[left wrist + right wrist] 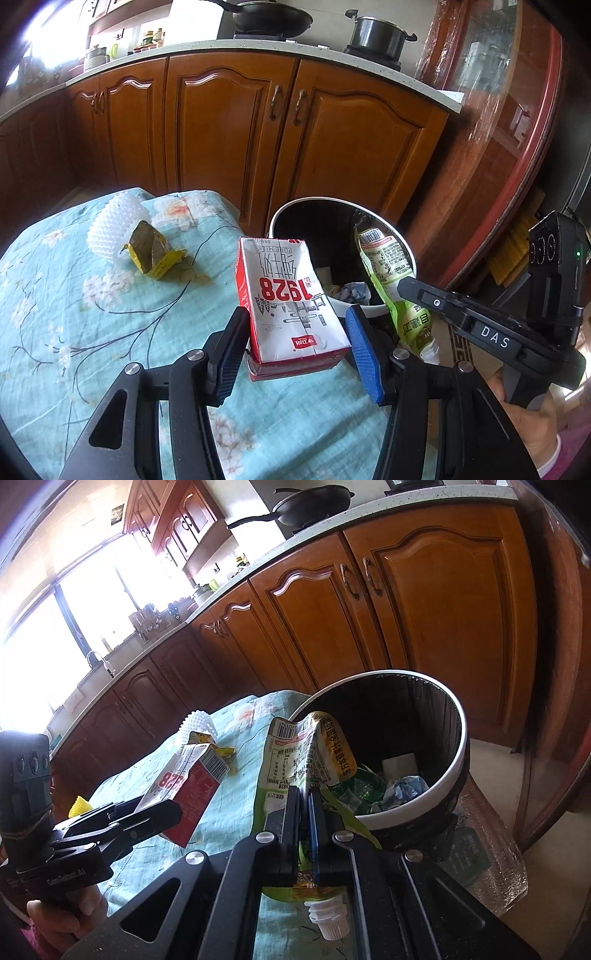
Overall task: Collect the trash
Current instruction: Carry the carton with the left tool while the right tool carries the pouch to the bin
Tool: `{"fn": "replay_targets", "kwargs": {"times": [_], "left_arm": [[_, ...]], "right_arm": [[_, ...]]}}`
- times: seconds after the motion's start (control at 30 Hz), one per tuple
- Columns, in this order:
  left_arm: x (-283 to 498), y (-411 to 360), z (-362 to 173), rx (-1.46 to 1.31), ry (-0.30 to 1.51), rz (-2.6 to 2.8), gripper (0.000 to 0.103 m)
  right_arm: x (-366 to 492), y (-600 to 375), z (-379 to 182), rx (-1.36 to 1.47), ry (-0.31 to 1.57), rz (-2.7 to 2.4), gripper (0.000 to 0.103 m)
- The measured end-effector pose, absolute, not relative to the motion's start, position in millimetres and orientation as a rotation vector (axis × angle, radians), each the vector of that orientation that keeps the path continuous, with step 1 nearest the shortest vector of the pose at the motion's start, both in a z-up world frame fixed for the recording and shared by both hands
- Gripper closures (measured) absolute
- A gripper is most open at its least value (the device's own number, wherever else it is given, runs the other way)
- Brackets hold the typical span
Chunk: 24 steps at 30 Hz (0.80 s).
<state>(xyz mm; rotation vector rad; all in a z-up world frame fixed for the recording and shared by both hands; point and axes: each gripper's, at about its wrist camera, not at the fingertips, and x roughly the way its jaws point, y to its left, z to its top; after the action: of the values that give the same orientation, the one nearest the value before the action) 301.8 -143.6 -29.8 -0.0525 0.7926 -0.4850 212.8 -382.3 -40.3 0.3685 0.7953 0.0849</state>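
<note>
Carrying both pieces toward the trash bin (pixel 408 254), the left gripper (pixel 295 350) clamps a red-and-white milk carton (pixel 291 306) and the right gripper (pixel 304 823) is pinched tight on a green spouted pouch (pixel 295 760). The carton hangs over the tablecloth (pixel 74 314), not yet the bin; released now, it would likely land on the cloth. A leaf wrapper (pixel 155 254) and white foam netting (pixel 114 225) remain on the cloth, well clear of the route.
</note>
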Motion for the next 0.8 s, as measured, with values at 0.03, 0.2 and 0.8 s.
{"fn": "replay_targets", "kwargs": {"times": [0.03, 0.2, 0.8], "left_arm": [[303.9, -146.9, -30.1, -0.05, 0.793, -0.489, 0.051], [314.3, -159.7, -32.1, -0.049, 0.796, -0.498, 0.051], [356.5, -205.6, -46.4, 0.0, 0.844, -0.518, 0.051]], "right_arm": [[213.3, -384.1, -40.3, 0.368, 0.795, 0.08, 0.099], [218.4, -391.6, -39.7, 0.364, 0.792, 0.06, 0.099], [248.9, -423.8, -39.2, 0.331, 0.836, -0.005, 0.099]]}}
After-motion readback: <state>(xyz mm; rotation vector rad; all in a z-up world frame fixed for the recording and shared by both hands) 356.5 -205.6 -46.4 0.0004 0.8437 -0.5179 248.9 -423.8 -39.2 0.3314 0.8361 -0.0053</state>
